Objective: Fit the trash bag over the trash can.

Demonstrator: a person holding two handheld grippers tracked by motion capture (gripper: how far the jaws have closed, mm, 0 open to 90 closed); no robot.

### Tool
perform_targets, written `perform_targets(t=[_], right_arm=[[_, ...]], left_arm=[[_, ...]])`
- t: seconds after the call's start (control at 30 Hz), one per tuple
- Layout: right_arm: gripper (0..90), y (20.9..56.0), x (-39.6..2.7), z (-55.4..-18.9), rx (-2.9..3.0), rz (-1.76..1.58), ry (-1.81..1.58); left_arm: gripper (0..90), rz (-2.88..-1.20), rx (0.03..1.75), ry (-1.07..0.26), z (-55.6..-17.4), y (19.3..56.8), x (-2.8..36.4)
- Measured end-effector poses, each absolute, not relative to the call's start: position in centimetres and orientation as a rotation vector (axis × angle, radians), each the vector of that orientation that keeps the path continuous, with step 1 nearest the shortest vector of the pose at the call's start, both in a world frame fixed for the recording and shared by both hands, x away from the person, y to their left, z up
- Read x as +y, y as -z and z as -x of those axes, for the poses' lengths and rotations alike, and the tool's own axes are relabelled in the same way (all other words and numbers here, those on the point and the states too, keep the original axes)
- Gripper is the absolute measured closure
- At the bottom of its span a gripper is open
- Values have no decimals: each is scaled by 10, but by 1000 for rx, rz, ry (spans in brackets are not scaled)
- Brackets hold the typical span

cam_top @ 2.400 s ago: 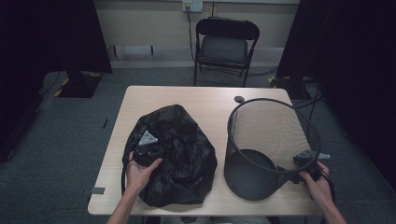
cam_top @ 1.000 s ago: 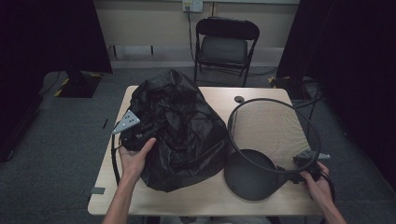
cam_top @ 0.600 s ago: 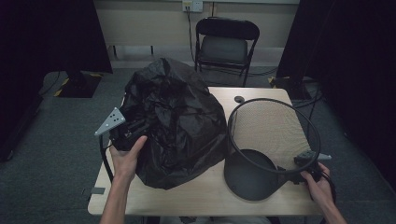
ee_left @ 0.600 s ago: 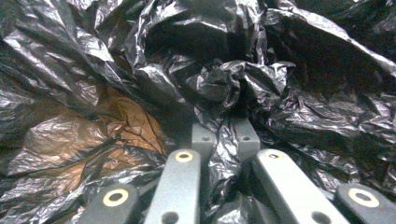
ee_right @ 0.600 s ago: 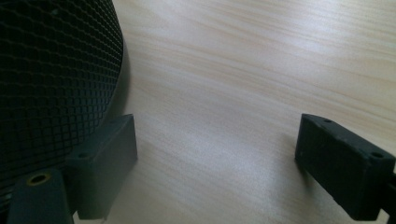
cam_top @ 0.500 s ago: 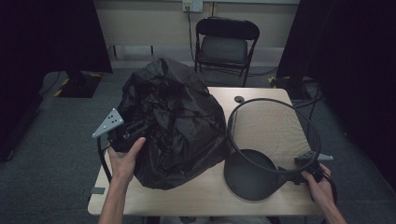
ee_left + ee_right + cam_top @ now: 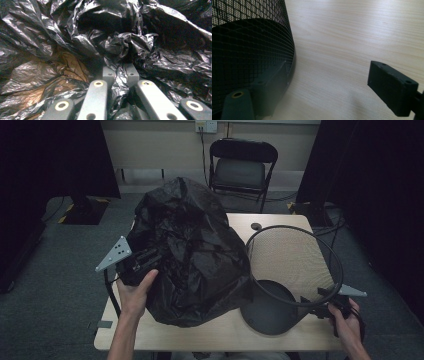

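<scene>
**Black bag lifted beside the mesh bin**

The table (image 7: 280, 222) carries everything; places below are given from the bin. The bag (image 7: 192, 250), the largest thing here, is a crumpled black plastic sack held up in the air just left of the bin, its lower folds hanging down to the tabletop and its right flank close against the bin's wall. It looks very light and wholly limp: thin film that billows, creases and slides on itself, so it will sag wherever it is not held and may tear if snagged on the wire. The best hold, I judge, is a gathered pinch of film near the mouth, so the opening can be spread over the rim.

The bin (image 7: 295, 270) is a round black wire-mesh basket standing upright on the right half of the table, stiff and light, likely to skid if pushed.

The left gripper (image 7: 120, 75) is at the bag's far side from the bin, jaws nearly closed and clamped on a bunched fold of film, as the left gripper view shows.

The right gripper (image 7: 329, 75) sits low at the bin's near right side with jaws spread wide, having just closed a little: one jaw lies against the mesh wall, the other stands free over bare wood, gripping nothing.
</scene>
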State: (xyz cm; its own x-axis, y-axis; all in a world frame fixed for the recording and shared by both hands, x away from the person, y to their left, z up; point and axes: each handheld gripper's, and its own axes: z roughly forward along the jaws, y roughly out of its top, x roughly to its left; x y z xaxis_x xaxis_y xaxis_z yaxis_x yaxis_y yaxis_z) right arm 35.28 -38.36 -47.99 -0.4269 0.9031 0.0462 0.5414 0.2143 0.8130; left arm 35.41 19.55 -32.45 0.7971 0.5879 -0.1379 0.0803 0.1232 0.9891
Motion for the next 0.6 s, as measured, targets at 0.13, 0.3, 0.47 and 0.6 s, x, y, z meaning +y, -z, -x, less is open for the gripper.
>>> perform_targets(t=[0.13,0.3,0.47,0.6], right_arm=[[183,480,-383,-353,2055,-1331,-1099],[217,480,-380,-353,2055,-1314,-1107],[212,476,-376,-352,2023,-1332,-1191],[227,472,-371,-349,2006,-1317,-1229]], left_arm=[[839,-1419,553,-393,-351,320,189],[839,-1411,522,-381,-348,314,185],[839,-1412,497,-379,-344,309,183],[839,-1417,470,-374,-340,304,178]])
